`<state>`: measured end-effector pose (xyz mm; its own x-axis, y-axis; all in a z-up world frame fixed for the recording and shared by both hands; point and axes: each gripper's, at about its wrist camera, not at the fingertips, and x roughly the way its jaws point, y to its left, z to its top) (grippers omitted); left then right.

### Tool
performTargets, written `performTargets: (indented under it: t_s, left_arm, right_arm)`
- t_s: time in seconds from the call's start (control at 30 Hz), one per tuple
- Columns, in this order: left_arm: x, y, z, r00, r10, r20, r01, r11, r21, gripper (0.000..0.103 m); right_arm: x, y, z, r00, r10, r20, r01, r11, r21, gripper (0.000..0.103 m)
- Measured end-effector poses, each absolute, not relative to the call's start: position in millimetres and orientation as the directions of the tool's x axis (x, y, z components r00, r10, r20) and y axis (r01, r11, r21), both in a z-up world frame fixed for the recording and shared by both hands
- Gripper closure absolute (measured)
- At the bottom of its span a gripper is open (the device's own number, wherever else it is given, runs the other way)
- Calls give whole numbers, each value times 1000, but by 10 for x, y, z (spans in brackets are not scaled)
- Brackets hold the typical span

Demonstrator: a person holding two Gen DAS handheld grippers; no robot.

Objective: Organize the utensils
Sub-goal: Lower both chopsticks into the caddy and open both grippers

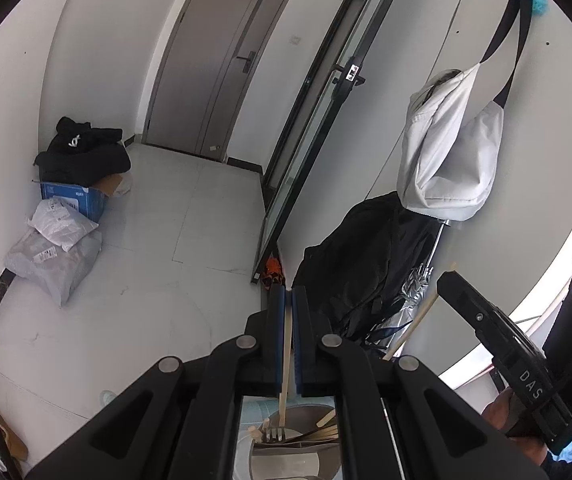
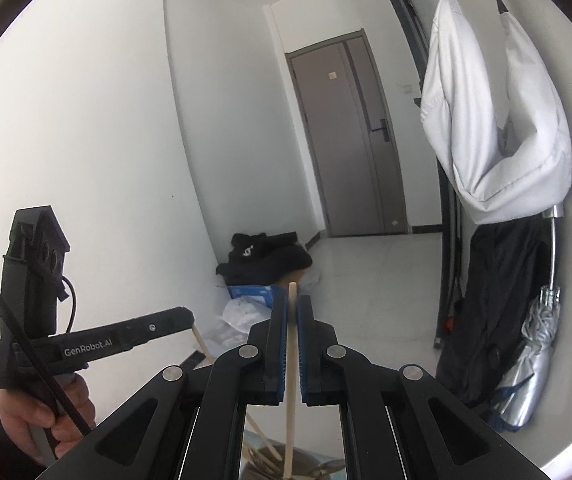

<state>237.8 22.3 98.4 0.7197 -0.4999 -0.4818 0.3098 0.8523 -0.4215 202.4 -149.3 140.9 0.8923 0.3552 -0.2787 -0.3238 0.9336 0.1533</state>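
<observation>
Fingers (image 1: pixel 274 332) of left gripper (image 1: pixel 289 300) pinching one chopstick (image 1: pixel 286 360), right gripper (image 2: pixel 293 308) pinching another chopstick (image 2: pixel 290 360) — both sticks running 12 to 6, lower ends toward grey holder (image 1: pixel 306 412) at 6 o'clock.

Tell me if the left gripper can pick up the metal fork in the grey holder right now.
Probably not. The left gripper is already shut on a pale wooden chopstick, so its jaws are occupied. The metal fork stands in the grey utensil holder just below.
</observation>
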Motion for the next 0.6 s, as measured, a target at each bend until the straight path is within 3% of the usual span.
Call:
performTargets:
  t_s: [0.23,0.6]
  left_arm:
    - [2420,259,914,697,-525,-488,310,835,-456,103]
    - [2235,-30,774,668,-542,-510,396,839,-372,103]
  right_arm:
    - [2058,-1275,1054,879,362,-309,-359,931,68,99]
    - [1957,-1204,753,872,358,-335,-377,926,9,99]
